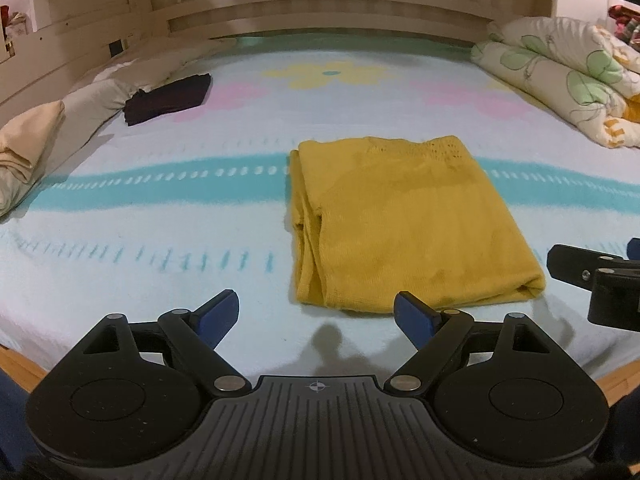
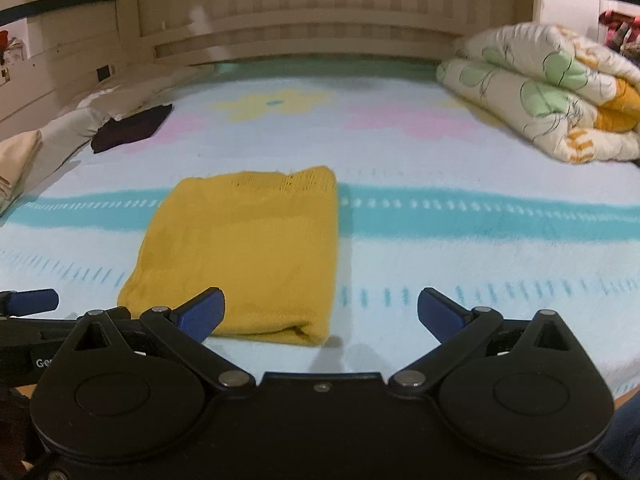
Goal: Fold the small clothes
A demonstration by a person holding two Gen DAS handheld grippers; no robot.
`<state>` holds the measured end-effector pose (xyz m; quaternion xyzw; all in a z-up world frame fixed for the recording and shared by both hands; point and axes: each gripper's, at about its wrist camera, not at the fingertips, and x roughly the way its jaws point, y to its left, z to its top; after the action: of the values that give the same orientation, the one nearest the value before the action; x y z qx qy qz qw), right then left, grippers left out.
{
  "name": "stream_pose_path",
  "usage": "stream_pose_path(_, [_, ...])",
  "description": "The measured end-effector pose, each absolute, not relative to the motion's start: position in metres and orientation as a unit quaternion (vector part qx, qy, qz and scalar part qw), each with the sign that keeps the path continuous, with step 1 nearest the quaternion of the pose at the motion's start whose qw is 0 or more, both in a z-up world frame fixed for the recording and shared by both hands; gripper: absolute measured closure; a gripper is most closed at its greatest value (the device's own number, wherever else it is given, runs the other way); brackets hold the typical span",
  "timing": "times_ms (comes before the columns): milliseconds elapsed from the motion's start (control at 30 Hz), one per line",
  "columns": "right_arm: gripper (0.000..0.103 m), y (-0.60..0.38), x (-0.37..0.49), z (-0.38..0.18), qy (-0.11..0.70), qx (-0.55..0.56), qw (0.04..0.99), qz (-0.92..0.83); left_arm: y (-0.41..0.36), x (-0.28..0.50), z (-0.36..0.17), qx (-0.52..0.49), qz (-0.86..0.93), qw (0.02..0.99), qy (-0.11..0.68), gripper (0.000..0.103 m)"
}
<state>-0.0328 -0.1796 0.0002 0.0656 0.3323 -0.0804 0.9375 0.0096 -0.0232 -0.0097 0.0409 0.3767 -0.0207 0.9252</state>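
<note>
A yellow knit garment (image 1: 400, 224) lies folded into a flat rectangle on the bed; it also shows in the right wrist view (image 2: 248, 252). My left gripper (image 1: 316, 312) is open and empty, hovering just short of the garment's near edge. My right gripper (image 2: 320, 312) is open and empty, near the garment's near right corner, with its left fingertip (image 2: 200, 312) in front of the cloth. The right gripper's body (image 1: 600, 276) shows at the right edge of the left wrist view. The left gripper's fingertip (image 2: 32, 300) shows at the left edge of the right wrist view.
The bed has a light blue sheet (image 1: 160, 216) with a teal stripe. A folded dark garment (image 1: 168, 98) lies at the far left beside beige bedding (image 1: 28, 144). A rolled floral quilt (image 2: 552, 100) sits at the far right. A wooden headboard (image 1: 320, 12) is behind.
</note>
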Motion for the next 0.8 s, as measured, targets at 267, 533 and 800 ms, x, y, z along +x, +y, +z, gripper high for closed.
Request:
stream_pose_path(267, [0.001, -0.179, -0.028, -0.006, 0.352, 0.074, 0.929, -0.085, -0.028, 0.012, -0.014, 0.045, -0.021, 0.921, 0.386, 0.018])
stream_pose_path(533, [0.001, -0.18, -0.023, -0.011, 0.364, 0.082, 0.924, -0.082, -0.029, 0.016, -0.018, 0.039, -0.022, 0.917, 0.396, 0.018])
stream_pose_path(800, [0.001, -0.182, -0.021, -0.014, 0.374, 0.099, 0.918, -0.082, -0.028, 0.018, -0.02, 0.034, -0.025, 0.915, 0.4, 0.018])
